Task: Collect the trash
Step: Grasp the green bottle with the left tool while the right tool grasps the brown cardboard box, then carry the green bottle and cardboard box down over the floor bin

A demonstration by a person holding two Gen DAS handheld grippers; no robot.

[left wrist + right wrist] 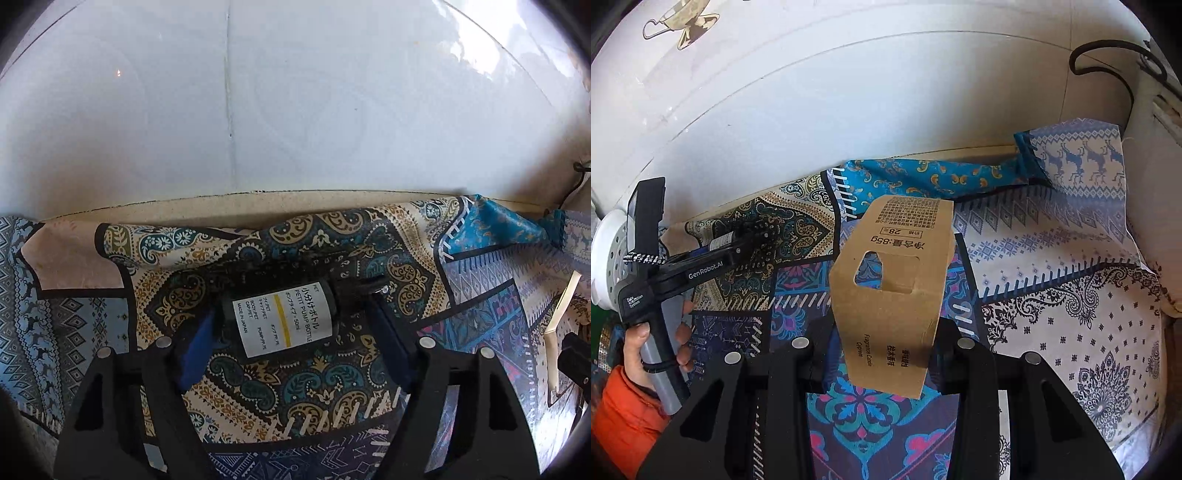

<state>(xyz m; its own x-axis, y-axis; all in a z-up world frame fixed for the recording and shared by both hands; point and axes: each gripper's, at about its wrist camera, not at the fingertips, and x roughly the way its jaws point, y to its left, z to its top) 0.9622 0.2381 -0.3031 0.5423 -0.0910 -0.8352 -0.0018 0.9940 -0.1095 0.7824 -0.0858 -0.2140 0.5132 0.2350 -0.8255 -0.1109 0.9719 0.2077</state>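
While the right hand-held gripper (886,354) clamps a carton (892,291), the bottle (282,319) lies crosswise between the left hand-held gripper's (291,314) unclosed fingers

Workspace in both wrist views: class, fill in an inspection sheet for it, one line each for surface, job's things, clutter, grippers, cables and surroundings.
Surface: patchwork-print cloth, rumpled along the back edge.
Job's things: small pump bottle lying on its side on the cloth; brown cardboard sleeve lifted clear of the cloth.
Clutter: nothing seen.
Grippers: left gripper open, its fingers on either side of the bottle, whether they touch it is unclear; right gripper shut on the cardboard sleeve.
Cables: black cable looping against the wall at the right.
Surroundings: white wall behind; a hand with an orange sleeve holds the left gripper.
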